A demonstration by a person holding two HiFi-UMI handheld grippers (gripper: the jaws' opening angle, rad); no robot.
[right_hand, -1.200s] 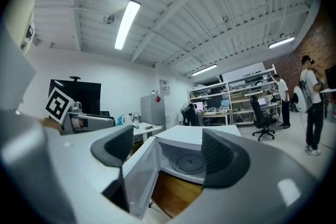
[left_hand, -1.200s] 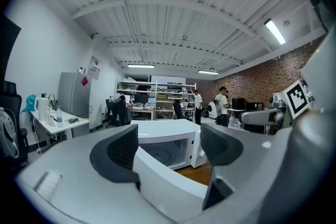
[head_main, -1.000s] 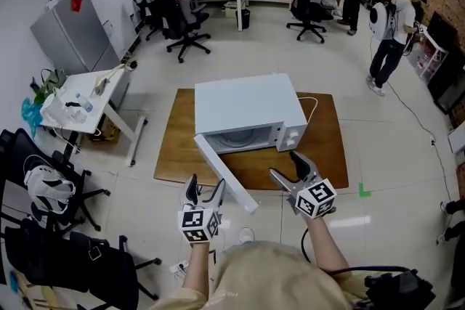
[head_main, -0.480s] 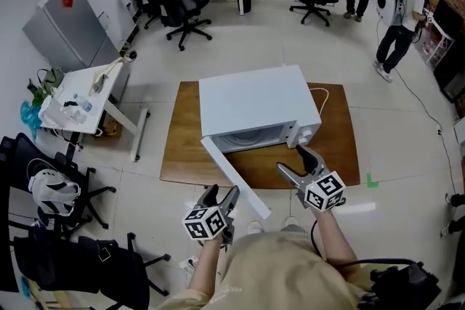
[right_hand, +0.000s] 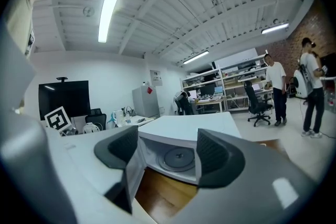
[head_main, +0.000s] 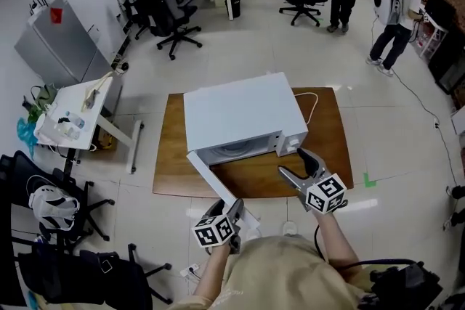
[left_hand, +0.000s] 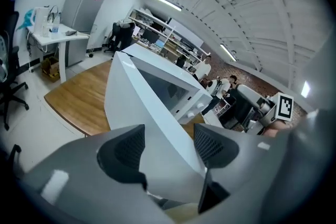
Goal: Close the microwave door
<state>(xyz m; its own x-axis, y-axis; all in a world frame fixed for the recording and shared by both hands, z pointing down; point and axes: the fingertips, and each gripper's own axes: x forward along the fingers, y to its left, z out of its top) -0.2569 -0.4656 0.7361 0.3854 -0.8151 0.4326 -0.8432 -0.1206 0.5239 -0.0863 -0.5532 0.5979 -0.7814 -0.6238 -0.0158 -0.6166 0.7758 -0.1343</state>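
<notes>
Left gripper [left_hand: 168, 140]: wide open. The loose end of the microwave door [left_hand: 149, 113] sits between its two jaws. I cannot tell if the jaws press on it.
Right gripper [right_hand: 167, 147]: wide open too, with nothing in it. It hangs just in front of the microwave, by the right front corner, and looks into the open hole.
Microwave door: open. It hangs from the left front corner of the microwave [head_main: 240, 112] and sticks out toward the person.
Microwave: a white box in the middle of the brown desk [head_main: 323, 156]. A round glass plate [right_hand: 178, 157] lies inside it.
Job: not done yet, I think. The door must swing all the way to the front of the microwave.
Worry one: the left gripper may slip off the door, because its hold on the end looks loose. Then the door would stop part way.
Worry two: a hard push may slam the door and slide the microwave back on the desk, because nothing holds the microwave.
Worry three: the right gripper looks close to where the door will swing. The door may bump it if it does not move away.
Worry four: a soft push may leave the door not clicked shut.
</notes>
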